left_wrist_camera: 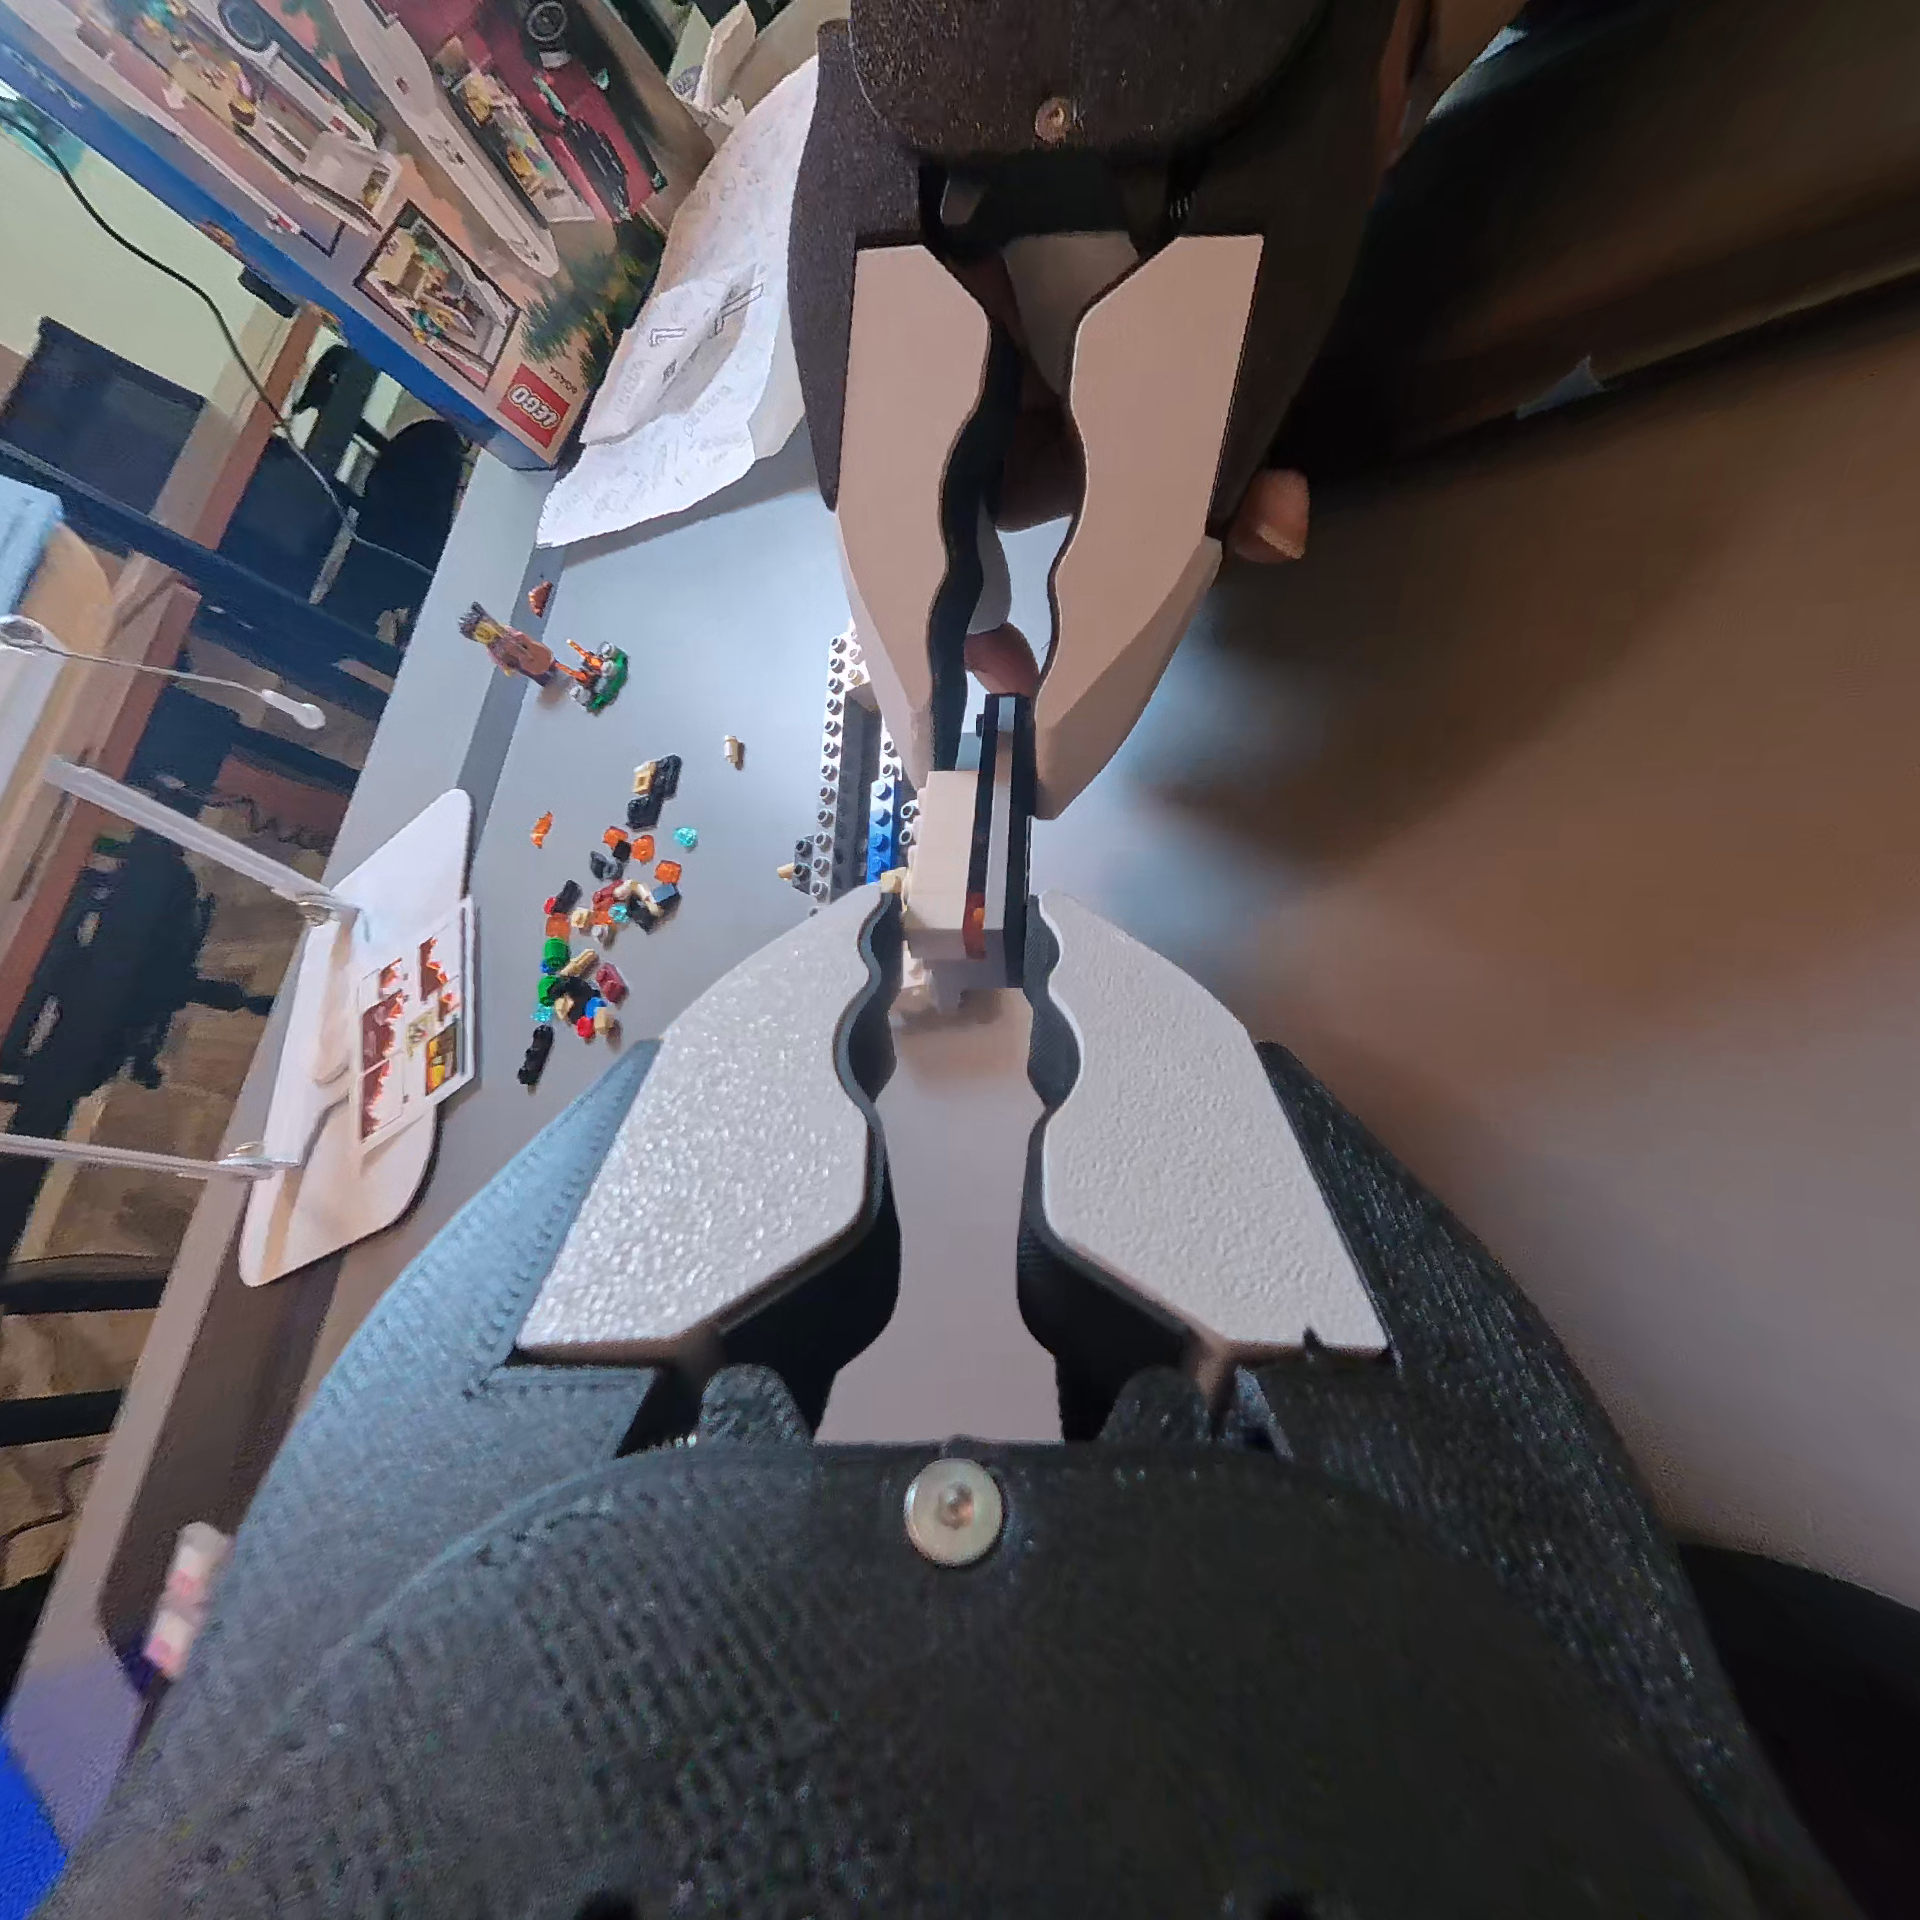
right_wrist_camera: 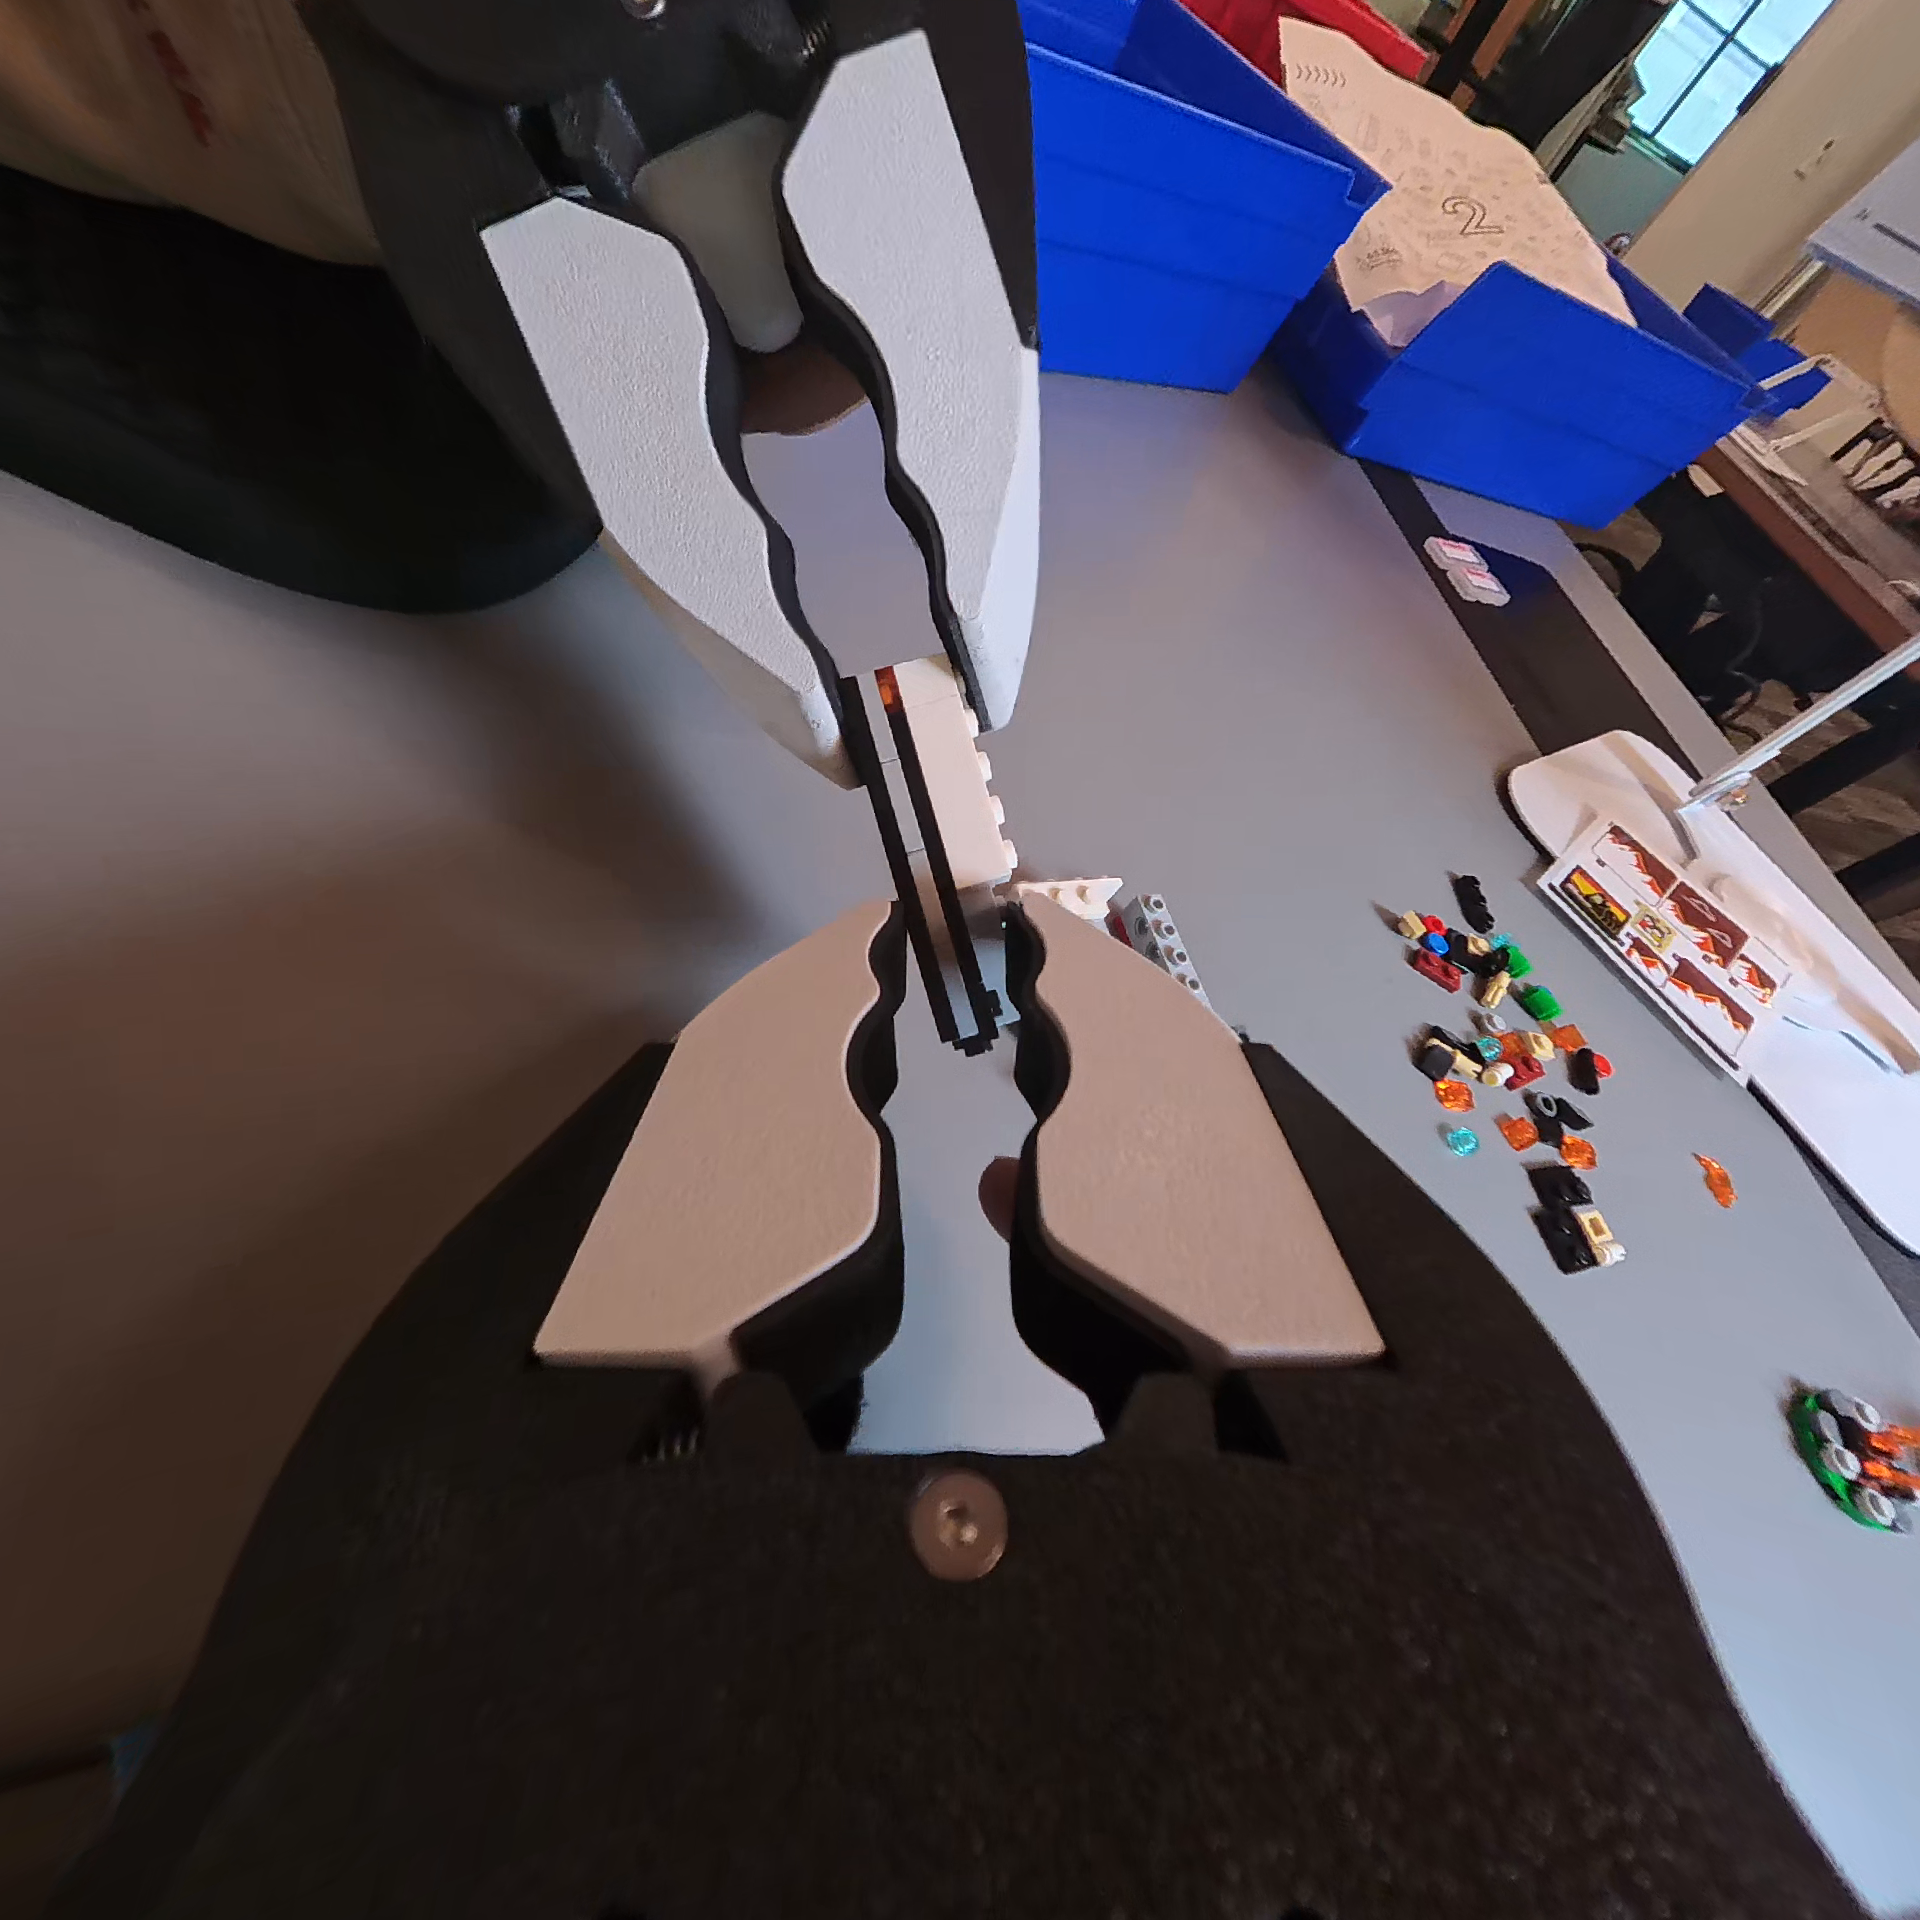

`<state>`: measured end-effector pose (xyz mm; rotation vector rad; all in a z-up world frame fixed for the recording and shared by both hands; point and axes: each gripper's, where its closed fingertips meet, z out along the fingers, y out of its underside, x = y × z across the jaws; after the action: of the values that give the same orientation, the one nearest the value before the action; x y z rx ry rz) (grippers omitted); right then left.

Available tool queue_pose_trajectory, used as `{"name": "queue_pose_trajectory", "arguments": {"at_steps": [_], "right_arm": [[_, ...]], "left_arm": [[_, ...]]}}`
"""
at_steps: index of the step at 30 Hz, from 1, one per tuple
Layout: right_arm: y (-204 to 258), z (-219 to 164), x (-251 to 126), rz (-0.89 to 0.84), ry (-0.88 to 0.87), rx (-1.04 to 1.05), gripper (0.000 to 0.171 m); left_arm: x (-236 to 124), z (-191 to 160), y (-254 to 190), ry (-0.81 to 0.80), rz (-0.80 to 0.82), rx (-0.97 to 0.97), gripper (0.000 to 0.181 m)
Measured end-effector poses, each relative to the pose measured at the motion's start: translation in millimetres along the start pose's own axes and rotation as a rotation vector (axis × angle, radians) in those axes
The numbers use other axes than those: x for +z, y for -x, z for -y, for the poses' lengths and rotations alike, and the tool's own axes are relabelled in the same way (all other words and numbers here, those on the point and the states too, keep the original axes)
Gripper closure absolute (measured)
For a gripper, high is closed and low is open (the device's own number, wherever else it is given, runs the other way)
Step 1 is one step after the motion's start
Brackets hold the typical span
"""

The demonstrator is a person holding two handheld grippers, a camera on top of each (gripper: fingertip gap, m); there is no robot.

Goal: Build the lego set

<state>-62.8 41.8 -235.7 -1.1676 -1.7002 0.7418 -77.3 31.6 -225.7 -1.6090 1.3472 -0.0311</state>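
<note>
A long lego sub-assembly (left_wrist_camera: 951, 862) of white bricks, black and grey plates and a small orange piece is held in the air between both grippers. My left gripper (left_wrist_camera: 958, 914) is shut on its near end. My right gripper (left_wrist_camera: 982, 774) comes from the far side, pointing toward the camera, shut on the other end. In the right wrist view the assembly (right_wrist_camera: 956, 790) runs from my right gripper (right_wrist_camera: 956, 920) to the left gripper (right_wrist_camera: 909, 727). A grey studded base build (left_wrist_camera: 847, 790) lies on the table just behind.
A pile of small loose pieces (left_wrist_camera: 603, 914) (right_wrist_camera: 1507, 1039) lies on the grey table (left_wrist_camera: 707, 623). A sticker sheet on a white stand (right_wrist_camera: 1662, 935), a small green and orange model (left_wrist_camera: 597, 670), the set box (left_wrist_camera: 416, 208), paper bags (left_wrist_camera: 707, 312) and blue bins (right_wrist_camera: 1195, 208) surround them. The grippers are tip to tip, or close to it.
</note>
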Motion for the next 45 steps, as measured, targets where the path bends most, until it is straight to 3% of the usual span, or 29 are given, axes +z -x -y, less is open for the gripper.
{"name": "queue_pose_trajectory", "arguments": {"at_steps": [1,4,7,11,18,34,38,40,42,45], "right_arm": [[-1,0,0,-0.004,-0.001,0.006,0.153],[-10,5,-1,-0.049,-0.011,0.004,0.154],[-13,1,-2,-0.086,0.014,-0.046,0.154],[-7,2,1,-0.077,0.022,-0.075,0.154],[6,4,6,-0.026,0.028,-0.069,0.154],[18,-1,7,0.049,0.038,-0.061,0.153],[8,3,4,0.011,0.028,-0.040,0.154],[0,-2,3,-0.043,0.067,-0.083,0.154],[-5,-10,3,-0.090,0.122,-0.157,0.154],[-4,-12,5,-0.118,0.152,-0.225,0.154]], "left_arm": [[0,-1,1,-0.018,-0.016,-0.028,0.158],[-1,0,11,-0.119,0.009,-0.094,0.158],[-4,4,17,-0.171,-0.003,-0.187,0.141],[0,2,9,-0.142,-0.007,-0.102,0.139],[11,-3,-6,-0.064,0.008,0.037,0.156],[10,-1,-19,-0.022,-0.086,0.013,0.157],[11,0,-10,-0.100,-0.082,-0.122,0.157],[11,-1,-8,-0.115,-0.119,-0.224,0.139],[11,-1,-8,-0.117,-0.152,-0.295,0.132],[15,-8,-10,-0.078,-0.130,-0.253,0.136]]}}
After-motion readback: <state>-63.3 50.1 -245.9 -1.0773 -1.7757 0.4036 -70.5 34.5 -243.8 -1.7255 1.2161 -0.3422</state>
